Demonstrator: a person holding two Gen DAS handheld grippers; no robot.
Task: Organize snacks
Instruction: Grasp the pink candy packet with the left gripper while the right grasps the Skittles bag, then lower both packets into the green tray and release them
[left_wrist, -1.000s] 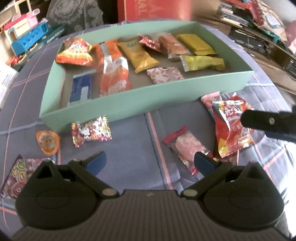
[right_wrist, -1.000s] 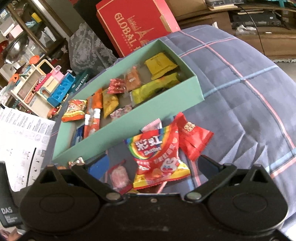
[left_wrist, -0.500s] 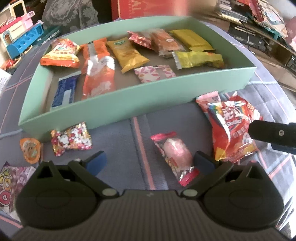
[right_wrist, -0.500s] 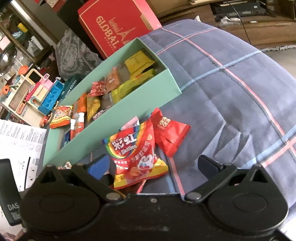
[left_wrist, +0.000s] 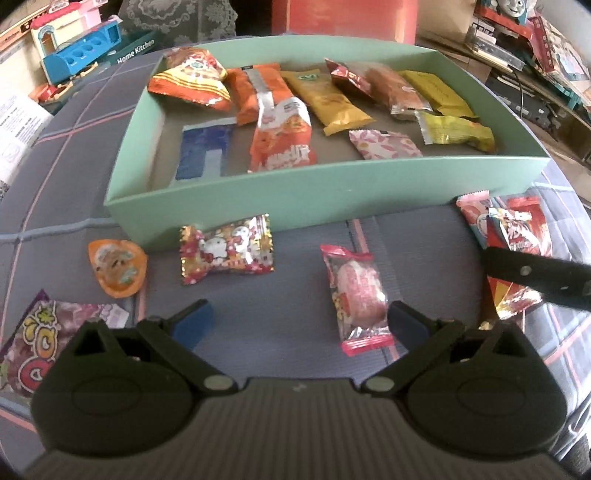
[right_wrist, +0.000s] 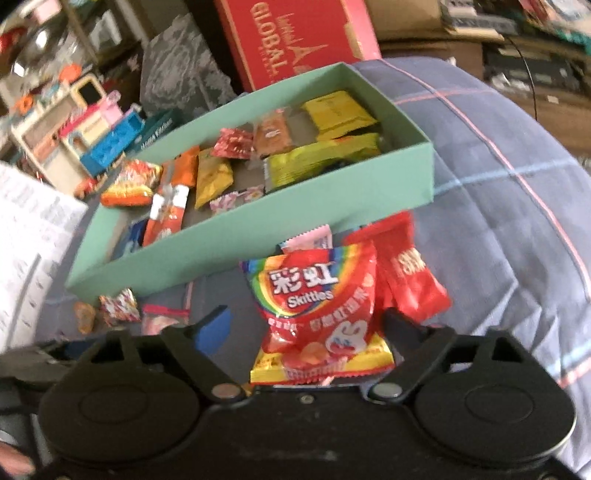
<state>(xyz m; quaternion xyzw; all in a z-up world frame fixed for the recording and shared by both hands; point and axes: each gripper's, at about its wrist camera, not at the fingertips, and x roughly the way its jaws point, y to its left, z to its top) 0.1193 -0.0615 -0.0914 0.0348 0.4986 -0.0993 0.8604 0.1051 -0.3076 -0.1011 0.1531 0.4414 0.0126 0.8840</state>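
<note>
A mint green box holds several snack packets. Loose snacks lie in front of it on the plaid cloth. My left gripper is open and low over the cloth; a pink candy packet lies just inside its right finger and a Hello Kitty packet lies ahead. My right gripper is open, with a red Skittles bag between its fingers; I cannot tell whether they touch it. A red packet lies beside the bag. The right gripper's finger shows in the left wrist view.
An orange jelly cup and a purple packet lie at the left. A red Global box stands behind the green box. Toy sets and printed paper sit at the left; shelves clutter the right.
My left gripper has shifted left, so the Hello Kitty packet and pink candy sit more central. My right gripper has moved forward so the Skittles bag lies between its fingers.
</note>
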